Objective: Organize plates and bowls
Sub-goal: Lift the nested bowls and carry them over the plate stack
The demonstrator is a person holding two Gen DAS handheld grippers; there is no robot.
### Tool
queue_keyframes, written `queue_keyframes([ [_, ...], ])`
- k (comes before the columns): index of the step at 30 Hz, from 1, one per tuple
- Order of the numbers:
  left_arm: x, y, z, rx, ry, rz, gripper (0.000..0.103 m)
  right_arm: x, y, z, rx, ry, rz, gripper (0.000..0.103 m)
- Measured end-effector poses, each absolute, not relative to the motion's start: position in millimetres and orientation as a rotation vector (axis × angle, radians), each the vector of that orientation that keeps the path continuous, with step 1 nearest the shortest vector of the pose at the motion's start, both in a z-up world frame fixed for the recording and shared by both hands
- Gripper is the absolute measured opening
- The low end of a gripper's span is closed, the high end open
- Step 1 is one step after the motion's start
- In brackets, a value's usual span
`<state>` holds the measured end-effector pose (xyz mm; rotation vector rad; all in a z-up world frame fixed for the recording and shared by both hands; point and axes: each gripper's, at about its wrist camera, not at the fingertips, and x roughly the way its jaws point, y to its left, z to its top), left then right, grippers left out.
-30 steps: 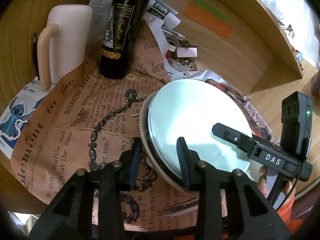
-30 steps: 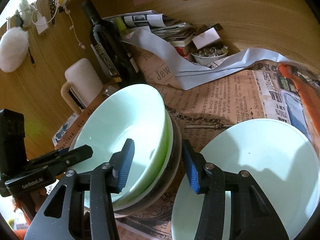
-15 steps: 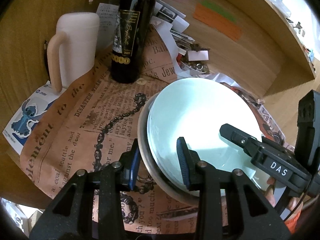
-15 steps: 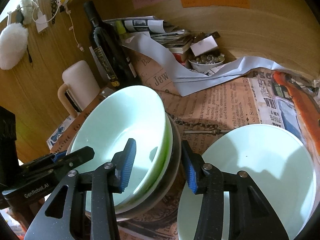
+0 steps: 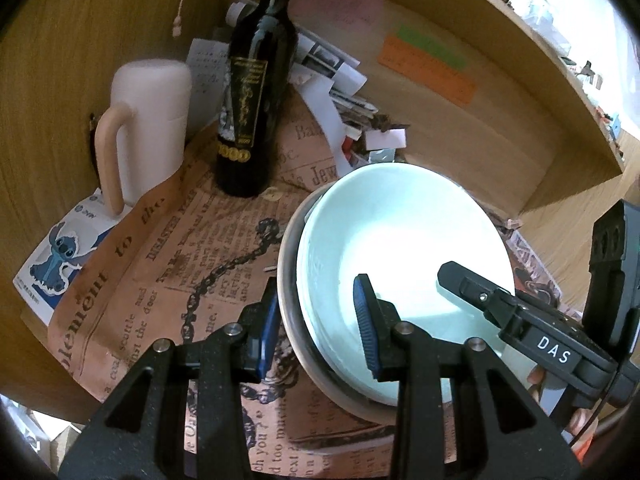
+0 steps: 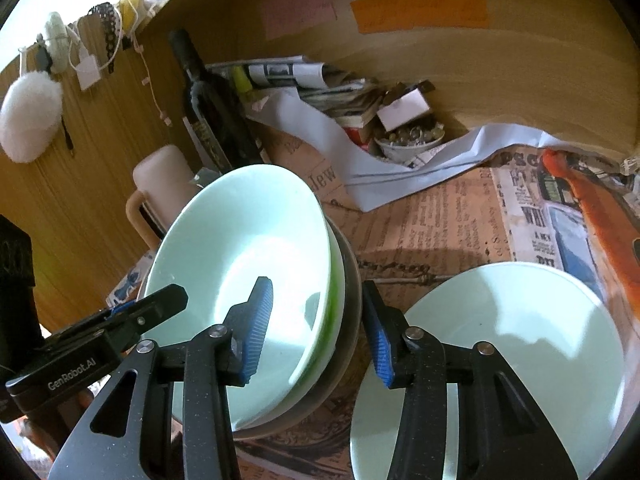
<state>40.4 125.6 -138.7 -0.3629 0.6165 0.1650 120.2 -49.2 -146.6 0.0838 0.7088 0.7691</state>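
A stack of pale green bowls (image 5: 400, 248) sits in a dark-rimmed dish (image 5: 290, 304) on the newspaper-covered table. My left gripper (image 5: 316, 320) is open, its jaws straddling the stack's left rim. My right gripper (image 6: 316, 332) is open and straddles the stack's right rim (image 6: 336, 280). The stack also shows in the right wrist view (image 6: 248, 248). A separate pale green plate (image 6: 520, 344) lies flat to the right of the stack. The right gripper shows in the left wrist view (image 5: 532, 336), the left one in the right wrist view (image 6: 100, 340).
A dark wine bottle (image 5: 248, 112) and a pink pitcher (image 5: 148, 120) stand behind the stack on the left. Papers and a small bowl of trinkets (image 6: 408, 140) are piled at the back wall. An orange item (image 6: 592, 208) lies at the right.
Both grippers have moved a little closer in over the bowl stack's rims. The jaws stay open and the stack has not moved.
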Motion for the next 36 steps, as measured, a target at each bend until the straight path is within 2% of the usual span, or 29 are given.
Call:
queue_keyframes([
  [15, 49, 94, -119, -0.315, 0.570, 0.092, 0.035, 116, -85, -124, 0.122, 0.621, 0.714, 0.041],
  [36, 56, 32, -110, -0.253, 0.589, -0.052, 0.035, 105, -165, -126, 0.187, 0.600, 0.581, 0.041],
])
